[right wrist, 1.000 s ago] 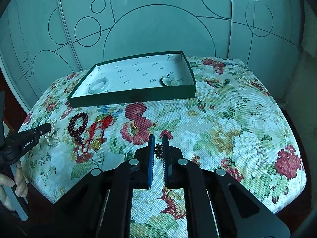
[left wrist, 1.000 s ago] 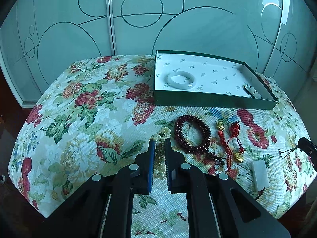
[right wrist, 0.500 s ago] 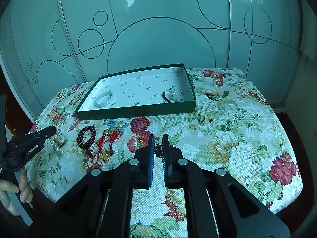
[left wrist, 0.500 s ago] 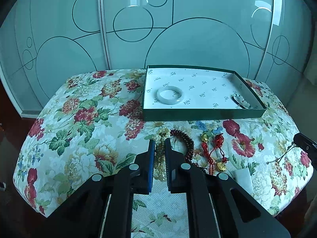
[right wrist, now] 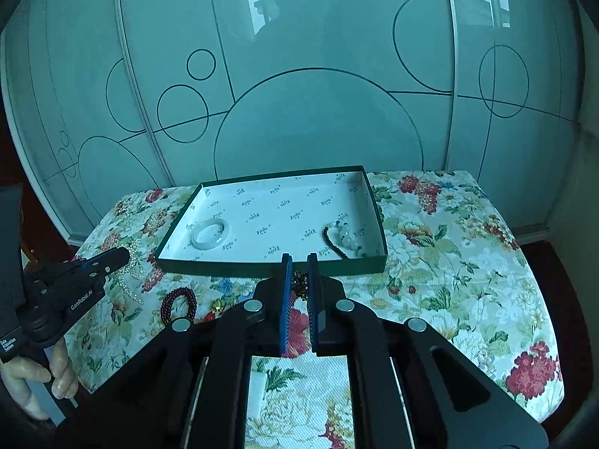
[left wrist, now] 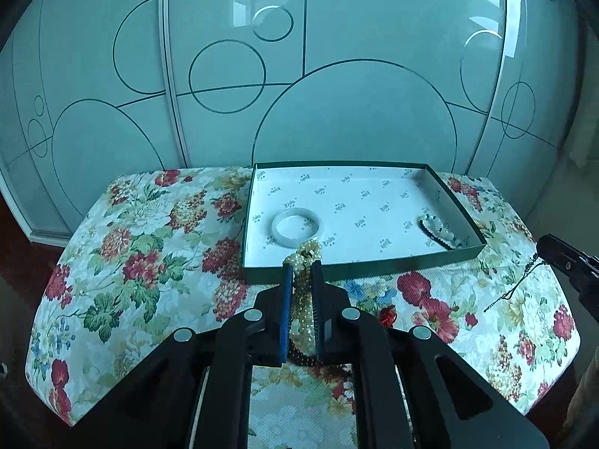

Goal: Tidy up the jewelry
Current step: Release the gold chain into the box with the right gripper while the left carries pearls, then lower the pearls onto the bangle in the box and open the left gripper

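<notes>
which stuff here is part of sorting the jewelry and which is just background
Job:
left gripper shut on cream pearl strand
right gripper shut on dark thin chain
green shallow box
pale jade bangle
dark red bead bracelet

Background:
floral cloth
frosted glass doors

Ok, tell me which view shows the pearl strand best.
The right wrist view: the pearl strand hangs in full below the left tool, loops visible. In the left wrist view the strand bunches between that tool's fingers, mostly hidden.
</notes>
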The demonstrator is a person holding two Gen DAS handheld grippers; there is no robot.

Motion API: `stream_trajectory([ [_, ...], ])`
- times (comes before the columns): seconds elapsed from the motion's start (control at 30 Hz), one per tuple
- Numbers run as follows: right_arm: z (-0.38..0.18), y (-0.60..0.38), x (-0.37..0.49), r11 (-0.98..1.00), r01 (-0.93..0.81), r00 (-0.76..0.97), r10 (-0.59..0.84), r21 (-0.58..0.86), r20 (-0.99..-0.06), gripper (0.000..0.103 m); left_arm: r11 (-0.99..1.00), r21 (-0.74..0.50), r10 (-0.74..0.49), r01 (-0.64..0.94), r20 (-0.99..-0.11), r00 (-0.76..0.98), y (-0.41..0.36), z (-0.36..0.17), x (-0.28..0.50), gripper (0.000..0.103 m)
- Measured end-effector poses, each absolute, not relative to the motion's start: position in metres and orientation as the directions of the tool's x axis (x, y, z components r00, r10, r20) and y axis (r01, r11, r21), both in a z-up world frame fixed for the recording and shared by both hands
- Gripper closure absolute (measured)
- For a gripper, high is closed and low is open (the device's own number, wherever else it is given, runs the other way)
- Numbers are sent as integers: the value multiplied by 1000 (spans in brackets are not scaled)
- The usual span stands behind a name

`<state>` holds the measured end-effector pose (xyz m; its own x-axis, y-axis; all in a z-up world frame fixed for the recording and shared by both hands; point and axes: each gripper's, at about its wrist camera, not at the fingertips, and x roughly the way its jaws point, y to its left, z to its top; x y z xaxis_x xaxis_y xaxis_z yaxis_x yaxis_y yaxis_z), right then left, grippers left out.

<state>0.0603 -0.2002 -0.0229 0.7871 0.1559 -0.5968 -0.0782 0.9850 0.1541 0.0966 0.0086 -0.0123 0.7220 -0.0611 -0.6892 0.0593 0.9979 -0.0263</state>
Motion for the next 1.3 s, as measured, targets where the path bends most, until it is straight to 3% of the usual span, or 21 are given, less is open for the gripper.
stream_trajectory([
  [0.5,15,-185,165,979,-103,833,183,178,-523,95,998,-42,-61,45,-655,754,-5,11,204,93],
  [1.0,-106,-177,233,983,-50,662,163,174,-732,95,997,13,-34,74,-803,596,-21,-107,258,93],
  [1.1,-115,-179,236,981,-32,642,165,189,-749,94,996,24,-28,80,-808,589,-23,-109,258,76],
  [1.17,-115,-181,234,980,-26,640,170,199,-750,83,998,12,-30,66,-807,590,-21,-107,256,48],
  [1.3,-94,-188,218,975,-28,673,181,221,-717,79,998,-15,-53,67,-788,614,-15,-90,244,39],
])
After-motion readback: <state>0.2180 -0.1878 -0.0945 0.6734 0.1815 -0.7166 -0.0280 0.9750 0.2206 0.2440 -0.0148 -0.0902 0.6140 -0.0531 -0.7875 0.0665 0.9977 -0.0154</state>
